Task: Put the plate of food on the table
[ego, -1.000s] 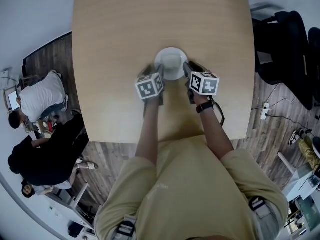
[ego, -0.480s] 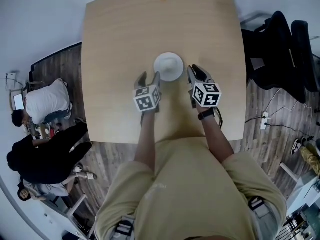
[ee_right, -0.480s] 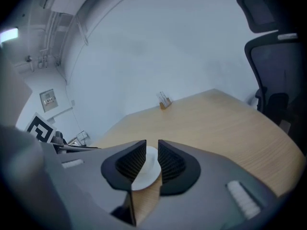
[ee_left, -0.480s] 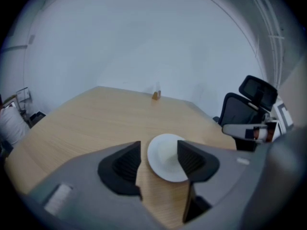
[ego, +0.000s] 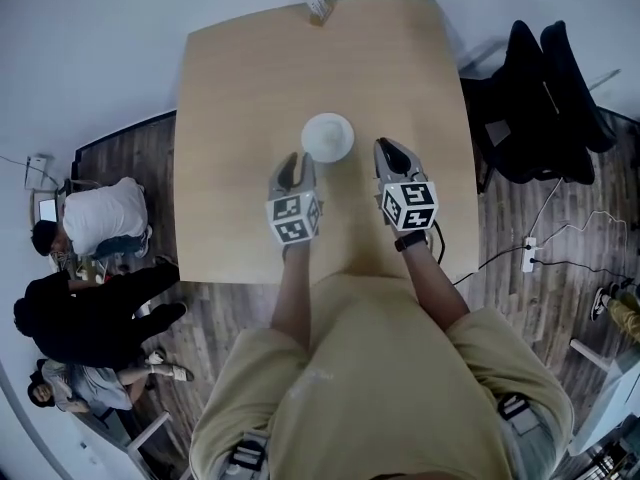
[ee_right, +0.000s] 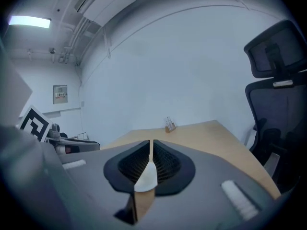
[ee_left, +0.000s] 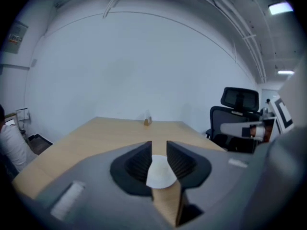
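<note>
Bright, even overhead light; ceiling strip lights glare a bit in both gripper views. Shadows weak, soft. Heavy fisheye bend + dark vignette at edges; near foreground blurry, bkgd fairly sharp.

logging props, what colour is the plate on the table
The plate is white; head view shows it best.
</note>
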Tool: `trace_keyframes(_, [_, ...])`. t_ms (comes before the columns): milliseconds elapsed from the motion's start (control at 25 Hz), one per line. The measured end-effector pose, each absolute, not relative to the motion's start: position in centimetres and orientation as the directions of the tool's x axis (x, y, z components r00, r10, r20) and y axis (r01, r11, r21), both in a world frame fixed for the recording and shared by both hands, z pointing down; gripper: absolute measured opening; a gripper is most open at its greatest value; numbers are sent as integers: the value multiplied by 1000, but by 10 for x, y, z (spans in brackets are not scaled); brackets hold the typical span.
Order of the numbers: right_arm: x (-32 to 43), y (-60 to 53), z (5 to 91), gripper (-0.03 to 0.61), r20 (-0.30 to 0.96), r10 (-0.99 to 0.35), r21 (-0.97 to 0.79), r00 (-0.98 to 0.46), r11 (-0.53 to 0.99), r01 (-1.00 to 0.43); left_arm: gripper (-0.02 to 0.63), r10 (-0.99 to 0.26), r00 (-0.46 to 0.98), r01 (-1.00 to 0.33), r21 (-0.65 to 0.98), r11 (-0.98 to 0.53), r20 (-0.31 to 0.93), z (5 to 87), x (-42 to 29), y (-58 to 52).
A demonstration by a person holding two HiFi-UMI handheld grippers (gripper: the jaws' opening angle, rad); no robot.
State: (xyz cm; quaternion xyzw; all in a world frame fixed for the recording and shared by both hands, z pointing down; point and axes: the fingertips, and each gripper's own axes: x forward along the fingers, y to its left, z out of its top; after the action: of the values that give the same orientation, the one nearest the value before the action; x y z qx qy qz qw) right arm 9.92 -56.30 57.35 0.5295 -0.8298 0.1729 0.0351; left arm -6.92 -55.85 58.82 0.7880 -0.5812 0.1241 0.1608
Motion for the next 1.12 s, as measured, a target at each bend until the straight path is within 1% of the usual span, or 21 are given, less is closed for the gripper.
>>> trace_keyframes(160, [101, -541, 549, 6, 195, -873, -207, -448, 410, -889, 68, -891, 298, -954, 91, -284, 343, 566, -59, -539])
trace_keyframes(440, [103, -506, 522, 5, 144, -876, -143, -461, 442, -885, 5, -915, 295, -955, 61, -290, 274, 537, -45, -508])
trace_keyframes(760, [109, -469, 514, 5, 140, -878, -103, -457, 446, -889, 2, -927, 291, -957, 56, -286, 237, 523, -36, -465])
trace_keyframes(920, [115, -448, 508, 5, 129, -880, -89, -457, 449, -889, 2, -937, 294, -956, 61, -288, 190, 513, -32, -441])
trace_keyframes(1120, [127, -426, 504, 5, 125, -883, -80, -453, 446, -892, 2, -918, 319, -948, 63, -313, 233, 517, -17, -419])
